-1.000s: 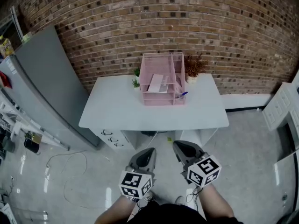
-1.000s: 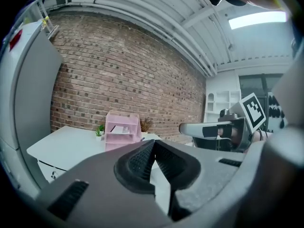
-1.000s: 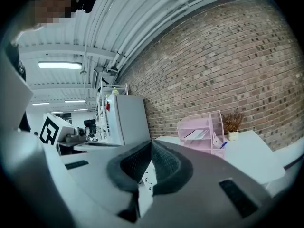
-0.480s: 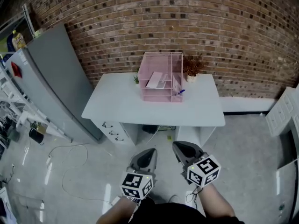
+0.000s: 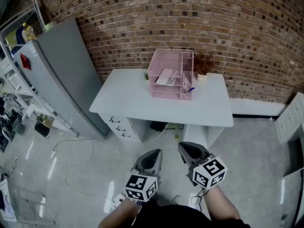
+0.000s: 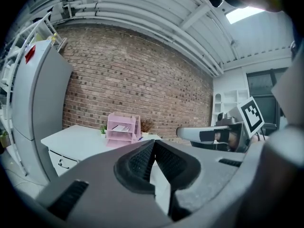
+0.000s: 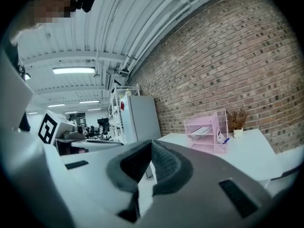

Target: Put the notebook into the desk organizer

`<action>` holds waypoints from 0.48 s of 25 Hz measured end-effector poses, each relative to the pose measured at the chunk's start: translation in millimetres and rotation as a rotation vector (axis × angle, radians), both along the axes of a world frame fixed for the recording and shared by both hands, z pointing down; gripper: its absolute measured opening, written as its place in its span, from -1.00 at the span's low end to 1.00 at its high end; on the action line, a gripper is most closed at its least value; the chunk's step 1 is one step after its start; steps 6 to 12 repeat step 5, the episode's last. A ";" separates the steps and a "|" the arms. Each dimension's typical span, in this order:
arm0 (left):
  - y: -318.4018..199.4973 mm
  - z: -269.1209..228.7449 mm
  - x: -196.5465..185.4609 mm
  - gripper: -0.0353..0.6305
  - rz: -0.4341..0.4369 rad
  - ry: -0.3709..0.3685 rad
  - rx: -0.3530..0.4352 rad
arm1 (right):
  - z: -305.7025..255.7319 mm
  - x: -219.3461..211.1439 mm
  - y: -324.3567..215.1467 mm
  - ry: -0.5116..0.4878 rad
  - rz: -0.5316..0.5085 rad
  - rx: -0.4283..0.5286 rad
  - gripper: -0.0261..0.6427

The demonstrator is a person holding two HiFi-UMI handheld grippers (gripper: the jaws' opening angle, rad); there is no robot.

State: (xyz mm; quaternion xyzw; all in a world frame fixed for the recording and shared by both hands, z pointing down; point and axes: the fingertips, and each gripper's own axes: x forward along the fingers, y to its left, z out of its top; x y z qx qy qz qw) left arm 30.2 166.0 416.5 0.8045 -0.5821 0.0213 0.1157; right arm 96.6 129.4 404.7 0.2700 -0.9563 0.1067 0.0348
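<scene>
Over the last second the desk [image 5: 128,103] slid a bit right in the head view, and the person is still standing well back from it. The left gripper [image 5: 151,154] and right gripper [image 5: 188,149] are clamped on nothing. The notebook [image 5: 166,76] looks parked in the pink desk organizer [image 5: 167,93] on the far side, so the job's probably done.

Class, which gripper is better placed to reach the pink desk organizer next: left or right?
Right, but only slightly. Both grippers are shut, empty and well short of the desk. In the head view the right gripper lines up a little closer with the organizer than the left gripper.
</scene>
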 end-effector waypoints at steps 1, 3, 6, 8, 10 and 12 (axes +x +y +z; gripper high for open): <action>0.5 -0.3 -1.9 -0.88 -0.003 0.001 0.001 | 0.1 -1.8 0.8 0.000 -0.004 0.000 -0.91; 0.8 -0.7 -5.8 -0.88 -0.008 0.004 0.004 | 0.4 -5.4 1.5 0.002 -0.009 0.002 -0.91; 0.9 -0.7 -9.3 -0.88 -0.011 0.005 0.007 | 1.0 -8.7 1.9 0.004 -0.012 0.004 -0.91; 0.9 -0.7 -9.3 -0.88 -0.011 0.005 0.007 | 1.0 -8.7 1.9 0.004 -0.012 0.004 -0.91; 0.9 -0.7 -9.3 -0.88 -0.011 0.005 0.007 | 1.0 -8.7 1.9 0.004 -0.012 0.004 -0.91; 0.9 -0.7 -9.3 -0.88 -0.011 0.005 0.007 | 1.0 -8.7 1.9 0.004 -0.012 0.004 -0.91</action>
